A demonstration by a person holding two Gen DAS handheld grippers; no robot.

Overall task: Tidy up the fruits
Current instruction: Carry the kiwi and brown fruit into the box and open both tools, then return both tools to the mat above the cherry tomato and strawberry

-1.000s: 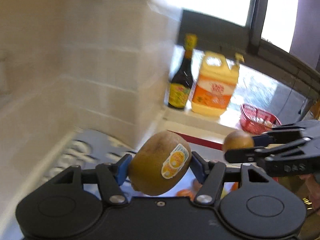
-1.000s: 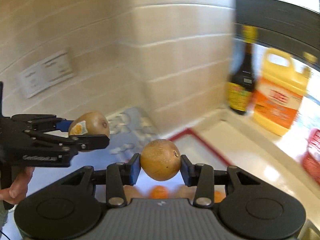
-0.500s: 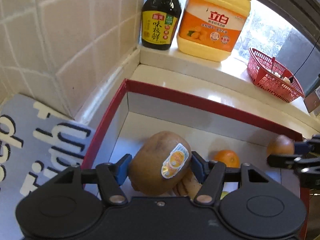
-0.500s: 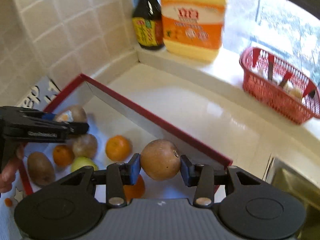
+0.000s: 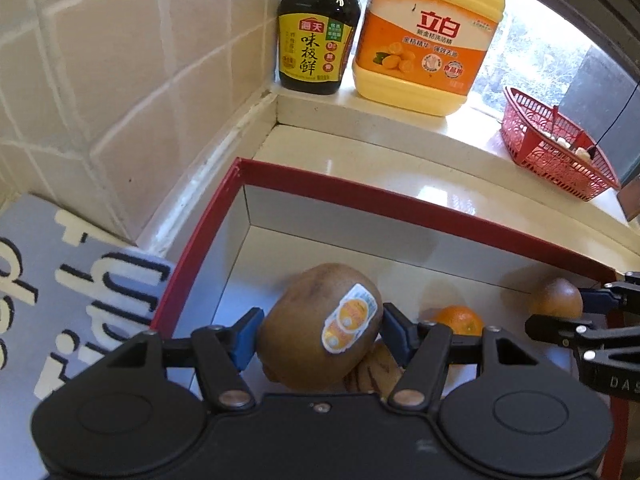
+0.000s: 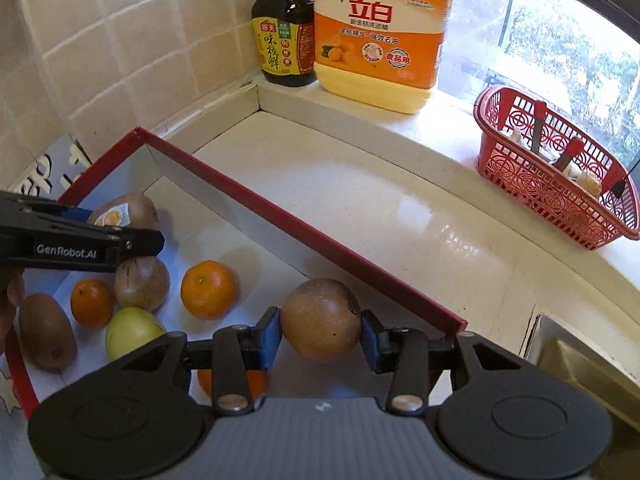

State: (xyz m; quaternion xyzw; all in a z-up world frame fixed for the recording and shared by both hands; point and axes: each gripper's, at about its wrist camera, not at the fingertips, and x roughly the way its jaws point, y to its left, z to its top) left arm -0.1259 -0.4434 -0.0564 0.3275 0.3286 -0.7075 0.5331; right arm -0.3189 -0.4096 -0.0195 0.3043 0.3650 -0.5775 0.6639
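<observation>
My left gripper [image 5: 318, 340] is shut on a brown kiwi with a sticker [image 5: 316, 328], held over the left part of a red-rimmed white box [image 5: 360, 192]. It also shows in the right wrist view [image 6: 132, 240] with the kiwi [image 6: 128, 212]. My right gripper [image 6: 320, 338] is shut on a round brown fruit [image 6: 320, 318] above the box's right side; that fruit shows in the left wrist view [image 5: 556, 298]. In the box lie oranges [image 6: 207, 289], a green fruit [image 6: 132, 332], another kiwi [image 6: 46, 330] and a brown fruit [image 6: 140, 283].
A soy sauce bottle [image 6: 284, 28] and an orange detergent jug [image 6: 380, 36] stand on the window ledge. A red basket [image 6: 556, 176] sits on the ledge to the right. A tiled wall [image 5: 120, 60] is on the left, a sink edge [image 6: 580, 360] at the right.
Both grippers have tipped down and come lower over the red-rimmed box, each still holding its fruit. The view went from wall and window to the box's inside.
</observation>
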